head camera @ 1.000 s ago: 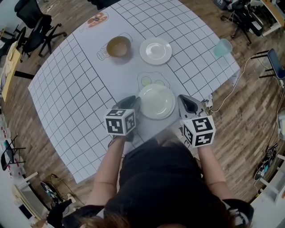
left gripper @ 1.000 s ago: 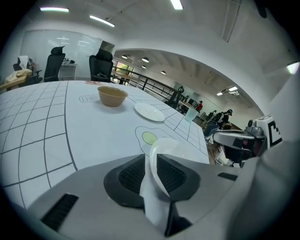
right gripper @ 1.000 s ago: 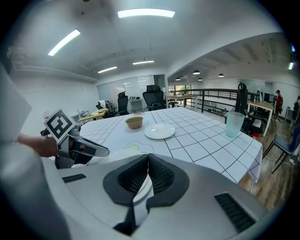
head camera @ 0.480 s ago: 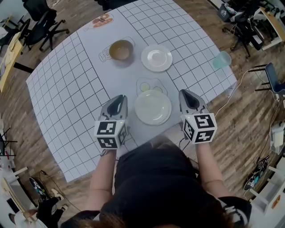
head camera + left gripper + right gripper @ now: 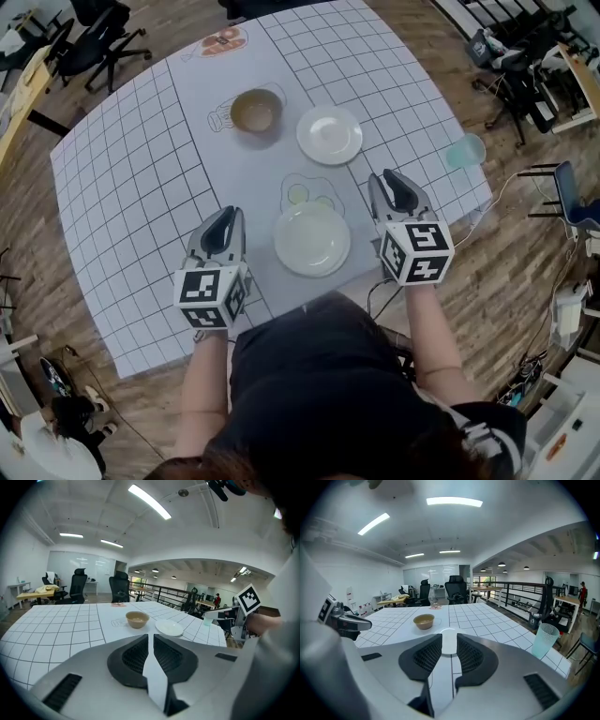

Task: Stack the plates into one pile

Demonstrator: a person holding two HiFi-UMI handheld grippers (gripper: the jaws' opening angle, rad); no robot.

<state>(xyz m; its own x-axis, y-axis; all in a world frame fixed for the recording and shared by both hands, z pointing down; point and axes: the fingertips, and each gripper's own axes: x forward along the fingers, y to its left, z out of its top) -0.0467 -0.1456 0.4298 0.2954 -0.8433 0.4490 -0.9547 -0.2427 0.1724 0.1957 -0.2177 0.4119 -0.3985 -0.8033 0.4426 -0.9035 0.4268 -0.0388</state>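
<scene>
A large pale plate [image 5: 312, 239] lies near the table's front edge. A smaller white plate [image 5: 329, 134] [image 5: 168, 628] [image 5: 449, 632] lies farther back, beside a tan bowl [image 5: 255, 111]. My left gripper [image 5: 228, 216] [image 5: 150, 637] hovers to the left of the large plate, clear of it. Its jaws have been closing and stand a narrow slit apart, with nothing between them. My right gripper [image 5: 388, 178] [image 5: 449, 644] hovers to the right of that plate. Its jaws have just been opening and hold nothing. The large plate is hidden in both gripper views.
The tan bowl [image 5: 137, 619] [image 5: 424, 620] sits at the back on the white grid mat [image 5: 122, 178]. A pale green cup [image 5: 466, 150] [image 5: 544, 640] stands at the table's right edge. Office chairs, cables and wooden floor surround the table.
Both grippers have drawn away sideways from the large plate's rim, the left one leftward and nearer to me, the right one rightward. The plate stays on the table between them.
</scene>
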